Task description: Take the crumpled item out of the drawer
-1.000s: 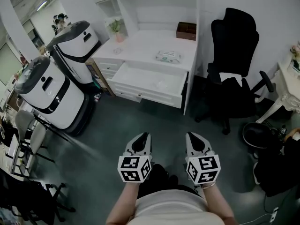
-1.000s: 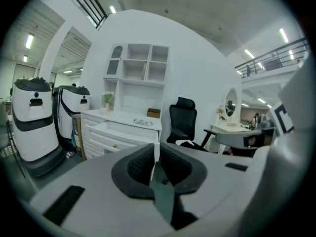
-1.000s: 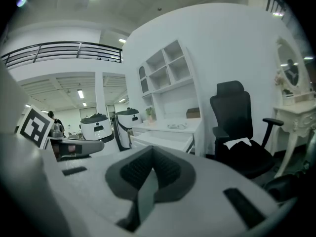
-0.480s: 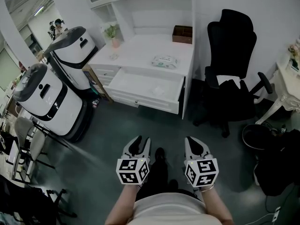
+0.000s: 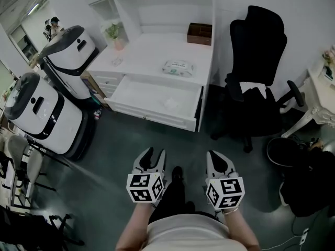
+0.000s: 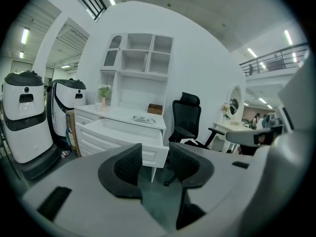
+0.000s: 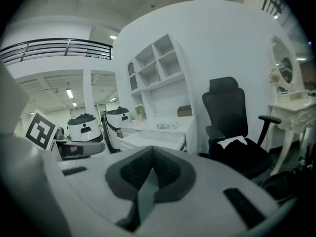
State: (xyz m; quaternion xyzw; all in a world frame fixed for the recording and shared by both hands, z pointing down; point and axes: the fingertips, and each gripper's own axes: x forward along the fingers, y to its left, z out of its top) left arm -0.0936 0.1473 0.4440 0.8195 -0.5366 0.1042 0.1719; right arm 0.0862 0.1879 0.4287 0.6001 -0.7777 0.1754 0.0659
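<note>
Facing the open drawer (image 5: 152, 116), we hold the left gripper (image 5: 152, 153) with fingers just opening, half apart and empty, ready for the crumpled item (image 5: 170, 104) lying inside; the right gripper (image 5: 217, 156) has its fingers together, empty.

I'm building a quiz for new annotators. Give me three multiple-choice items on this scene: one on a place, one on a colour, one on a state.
1. Where does the wipes pack lie?
A on the floor; B on the desk top; C on a shelf.
2. What colour is the office chair?
A white; B red; C black.
3. How is the drawer?
A pulled open; B pushed shut; C taken out and stood on end.

Answers:
1 B: the pack rests flat on the white top, behind the drawer.
2 C: seat, back and arms are all black.
3 A: it stands out from the desk, with the crumpled item showing inside.
</note>
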